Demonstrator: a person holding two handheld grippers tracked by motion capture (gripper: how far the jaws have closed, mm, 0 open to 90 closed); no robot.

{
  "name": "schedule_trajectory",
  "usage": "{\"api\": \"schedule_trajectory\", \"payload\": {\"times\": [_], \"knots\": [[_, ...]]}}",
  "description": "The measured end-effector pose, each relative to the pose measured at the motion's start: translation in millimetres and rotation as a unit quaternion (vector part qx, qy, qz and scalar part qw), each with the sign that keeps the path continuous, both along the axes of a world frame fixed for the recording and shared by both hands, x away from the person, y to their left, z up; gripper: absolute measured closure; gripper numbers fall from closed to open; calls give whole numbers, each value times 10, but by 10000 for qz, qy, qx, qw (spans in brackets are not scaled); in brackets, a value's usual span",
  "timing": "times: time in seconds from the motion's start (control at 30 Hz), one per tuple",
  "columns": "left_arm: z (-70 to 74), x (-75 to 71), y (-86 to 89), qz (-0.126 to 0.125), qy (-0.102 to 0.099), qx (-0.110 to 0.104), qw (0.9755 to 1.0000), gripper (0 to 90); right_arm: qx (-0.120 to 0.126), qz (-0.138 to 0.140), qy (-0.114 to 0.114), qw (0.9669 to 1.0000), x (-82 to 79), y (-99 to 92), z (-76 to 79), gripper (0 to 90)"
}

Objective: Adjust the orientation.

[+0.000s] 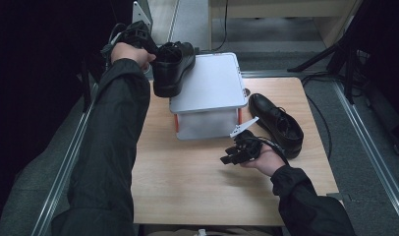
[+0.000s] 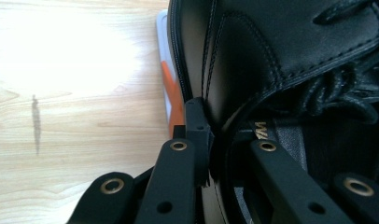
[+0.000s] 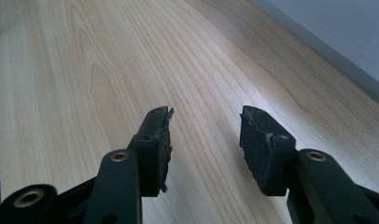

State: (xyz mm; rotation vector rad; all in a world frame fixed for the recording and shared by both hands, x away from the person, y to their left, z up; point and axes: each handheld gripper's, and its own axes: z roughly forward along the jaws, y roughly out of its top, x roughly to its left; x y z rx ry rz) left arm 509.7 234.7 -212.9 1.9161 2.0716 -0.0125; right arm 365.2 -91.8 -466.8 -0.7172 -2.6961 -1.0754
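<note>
My left gripper (image 1: 151, 53) is shut on the heel collar of a black leather lace-up shoe (image 1: 172, 66), held in the air over the table's far left corner, beside the box's lid. In the left gripper view the jaws pinch the collar wall of that shoe (image 2: 281, 60), one jaw outside and one inside the opening. A second black shoe (image 1: 277, 124) lies on the wooden table (image 1: 187, 182) to the right of the box. Just left of it, my right gripper (image 1: 232, 156) hovers low over the table with its jaws apart; the fingertips (image 3: 157, 140) hold nothing.
A white lidded box (image 1: 207, 86) with orange clips stands at the middle of the table's far side. Dark tripod legs and cables (image 1: 330, 64) lie on the floor at the right. Metal floor rails (image 1: 369, 147) run along both sides of the table.
</note>
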Motion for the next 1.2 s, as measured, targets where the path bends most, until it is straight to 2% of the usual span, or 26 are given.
{"api": "schedule_trajectory", "payload": {"times": [0.2,0.4,0.53,0.63,0.77,0.97,1.03,1.07,1.2], "knots": [[-72,46,-133,-72,15,75,9999,830,-7,-20,-1,10000,-7,-29,1,533],[-126,50,-204,-39,41,-103,9999,803,2,-43,7,10000,-12,-49,0,533],[-159,22,-262,-101,83,-113,9998,776,-14,-41,12,10000,-12,-50,-2,534],[-215,5,-294,-115,227,-208,9995,766,-29,-43,13,10000,-12,-46,-4,533],[-260,-17,-310,-133,273,-290,9991,756,-30,-21,4,10000,-19,-39,-3,534],[-340,-41,-284,-118,331,-545,9979,744,-36,-19,14,10000,-16,-37,-7,534],[-374,-49,-281,-151,317,-510,9981,735,-38,-20,15,10000,-15,-37,-8,534],[-376,-54,-271,-133,280,-568,9979,734,-38,-18,14,10000,-14,-37,-9,534],[-380,-67,-274,-132,254,-577,9979,725,-40,-22,10,10000,-14,-37,-8,533]]}}
